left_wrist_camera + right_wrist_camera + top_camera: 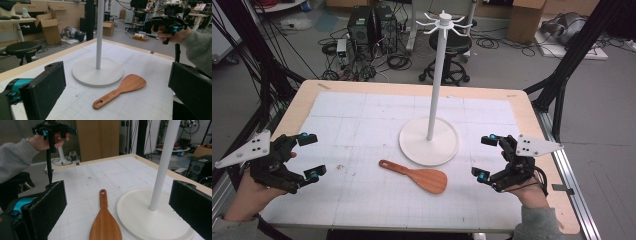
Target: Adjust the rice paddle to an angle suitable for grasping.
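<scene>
Both grippers stand with their jaws spread wide and nothing between them. Taking the white stand (430,135) as the landmark, the table (302,107) under it carries a white gridded mat (352,120), and the stand rises from a round flat base to a ring of hooks at the top of its pole. Left of the base and well apart from it, the left gripper (310,156) hovers over the mat, touching nothing. Right of the base, the right gripper (486,157) hangs the same way, equally empty. Just in front of the base, on the person's side, lies the wooden spatula (418,176). It rests flat on the mat, reddish brown, its broad rounded blade near the base rim without touching it, its narrow handle with a hole at the end pointing away to the left.
</scene>
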Demonstrator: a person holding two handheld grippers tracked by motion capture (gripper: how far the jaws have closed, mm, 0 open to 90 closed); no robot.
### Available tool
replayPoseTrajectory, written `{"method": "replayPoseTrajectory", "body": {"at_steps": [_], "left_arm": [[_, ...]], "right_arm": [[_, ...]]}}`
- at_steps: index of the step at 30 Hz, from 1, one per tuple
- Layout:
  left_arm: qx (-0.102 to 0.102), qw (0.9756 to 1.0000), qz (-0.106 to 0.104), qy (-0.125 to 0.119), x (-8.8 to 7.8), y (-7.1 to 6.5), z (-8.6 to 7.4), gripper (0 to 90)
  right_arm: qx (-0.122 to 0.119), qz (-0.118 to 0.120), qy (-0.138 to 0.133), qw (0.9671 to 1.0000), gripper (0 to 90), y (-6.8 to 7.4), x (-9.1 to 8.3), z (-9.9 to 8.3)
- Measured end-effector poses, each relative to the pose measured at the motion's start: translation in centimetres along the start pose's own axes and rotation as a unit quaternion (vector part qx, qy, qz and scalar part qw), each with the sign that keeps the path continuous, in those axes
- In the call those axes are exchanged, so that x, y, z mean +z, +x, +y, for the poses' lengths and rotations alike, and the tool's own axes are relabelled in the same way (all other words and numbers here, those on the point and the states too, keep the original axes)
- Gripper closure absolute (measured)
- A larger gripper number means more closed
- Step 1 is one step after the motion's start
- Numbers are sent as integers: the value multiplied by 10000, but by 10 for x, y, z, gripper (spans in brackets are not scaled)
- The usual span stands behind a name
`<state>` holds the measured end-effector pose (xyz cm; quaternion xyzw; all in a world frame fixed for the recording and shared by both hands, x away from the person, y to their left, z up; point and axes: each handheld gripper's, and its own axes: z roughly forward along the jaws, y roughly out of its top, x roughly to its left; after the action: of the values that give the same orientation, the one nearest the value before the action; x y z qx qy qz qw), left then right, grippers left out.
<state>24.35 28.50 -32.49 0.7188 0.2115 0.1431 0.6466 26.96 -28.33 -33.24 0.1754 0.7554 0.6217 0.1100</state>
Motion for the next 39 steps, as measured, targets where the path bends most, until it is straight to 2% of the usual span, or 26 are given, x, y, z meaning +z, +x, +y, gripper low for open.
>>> {"method": "replayPoseTrajectory", "body": {"at_steps": [2,5,10,15,19,28,32,34,39], "left_arm": [[-14,10000,12,16,0,0,-1,18],[-44,10000,25,5,-1,1,-1,18],[-91,9999,52,-45,-6,1,-2,18],[-108,9999,98,-39,-9,0,-3,18],[-128,9998,147,-33,-11,1,-5,18],[-163,9996,231,-36,-16,0,-7,17],[-157,9996,233,-8,-17,0,-8,18],[-158,9996,237,-4,-17,0,-8,17],[-158,9995,260,6,-17,-1,-9,18]], "right_arm": [[-3,24,82,10000,2,0,4,0],[-140,-43,110,9998,2,1,10,0],[-164,-50,149,9997,2,0,16,0],[-74,-38,168,9998,1,-1,26,0],[97,-45,158,9998,2,-4,36,-1],[171,-48,263,9995,2,-7,51,-4],[385,-16,244,9990,2,-9,60,-5],[399,2,277,9988,15,-9,61,-5],[346,61,498,9981,115,-8,71,-7]]}}
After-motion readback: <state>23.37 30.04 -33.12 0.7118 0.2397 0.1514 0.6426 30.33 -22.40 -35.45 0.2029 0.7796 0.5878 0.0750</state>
